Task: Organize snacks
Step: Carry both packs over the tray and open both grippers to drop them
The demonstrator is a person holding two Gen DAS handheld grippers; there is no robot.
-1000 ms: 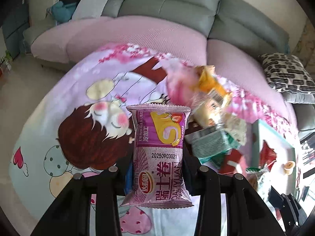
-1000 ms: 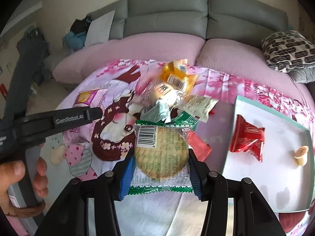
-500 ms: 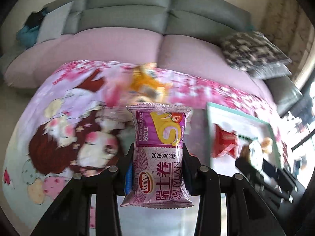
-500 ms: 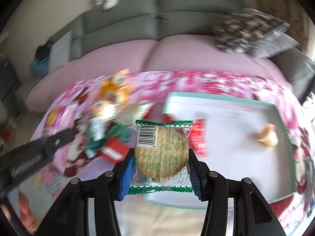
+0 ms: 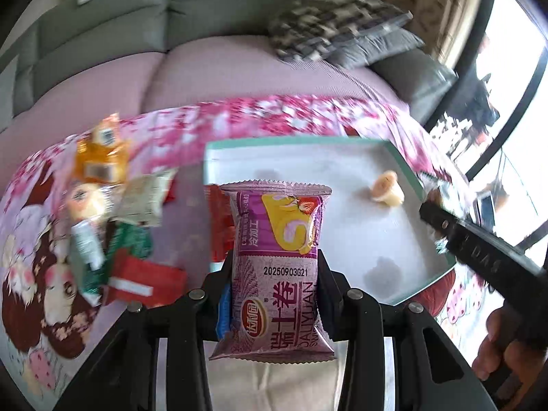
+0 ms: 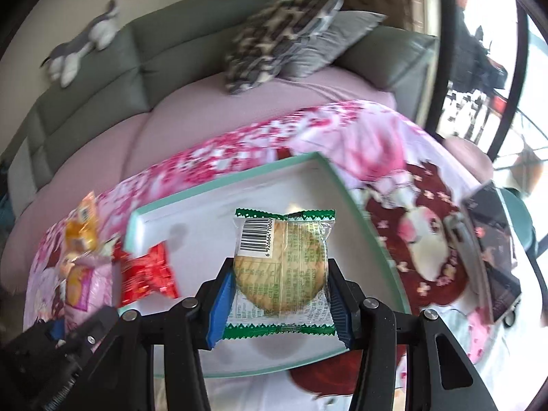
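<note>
Purple roll pack [image 5: 279, 267], clear biscuit pack [image 6: 282, 267], upright

Your left gripper [image 5: 275, 274], black with blue pads, shows you a purple snack packet [image 5: 275, 267] with a yellow swirl picture, and your right gripper [image 6: 279, 294] a clear cookie packet [image 6: 282, 267] with green zigzag edges and a black-and-white barcode. The tray [image 6: 239, 178] is white inside with a mint-green rim, and a red packet [image 6: 147, 270] overlaps its edge. The cloth [image 5: 291, 116] under it is pink, floral, with a brown-haired cartoon girl, before a grey-green sofa [image 6: 171, 34] with a mauve seat.
</note>
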